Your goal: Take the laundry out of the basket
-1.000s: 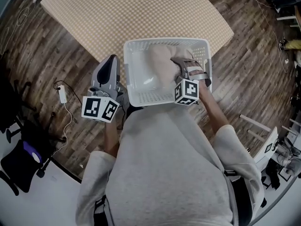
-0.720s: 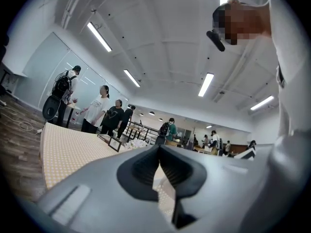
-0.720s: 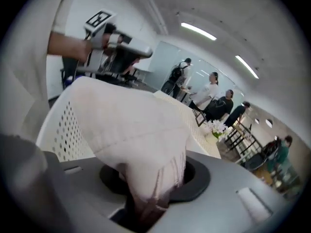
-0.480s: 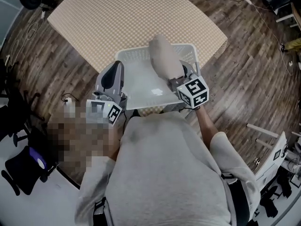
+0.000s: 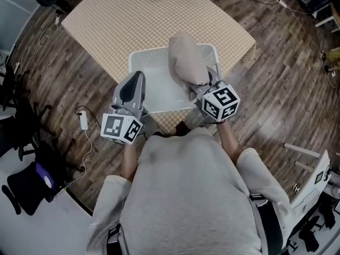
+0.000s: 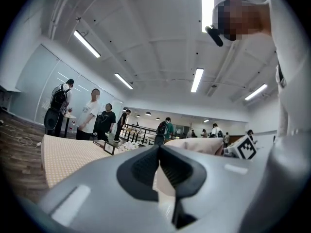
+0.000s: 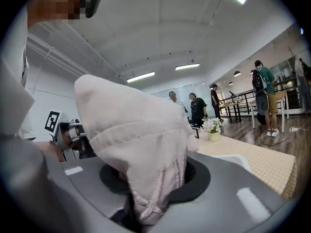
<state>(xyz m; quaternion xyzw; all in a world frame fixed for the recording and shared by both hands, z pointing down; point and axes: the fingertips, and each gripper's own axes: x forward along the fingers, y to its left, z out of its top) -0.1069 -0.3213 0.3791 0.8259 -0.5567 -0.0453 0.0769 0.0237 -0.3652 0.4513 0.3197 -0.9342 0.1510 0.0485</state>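
A pale pink garment (image 5: 186, 57) hangs bunched above the white laundry basket (image 5: 159, 50), which stands on the checkered table (image 5: 122, 20). My right gripper (image 5: 199, 86) is shut on the garment's lower edge, at the basket's right near corner. In the right gripper view the cloth (image 7: 131, 125) fills the space between the jaws of that gripper (image 7: 155, 174) and rises above them. My left gripper (image 5: 135, 77) sits at the basket's left side, jaws pointing up. In the left gripper view this gripper (image 6: 159, 149) has its tips touching with nothing between them. The basket's inside looks bare where it shows.
A vase of white flowers (image 7: 212, 127) and a small frame stand at the table's far end. Several people (image 6: 95, 113) stand beyond the table. On the wooden floor to the left lie a white power adapter with cable (image 5: 83, 122) and a black chair (image 5: 26, 182).
My right gripper has lifted the garment from the basket's bottom up above its rim. The left gripper has stayed by the basket's left side.
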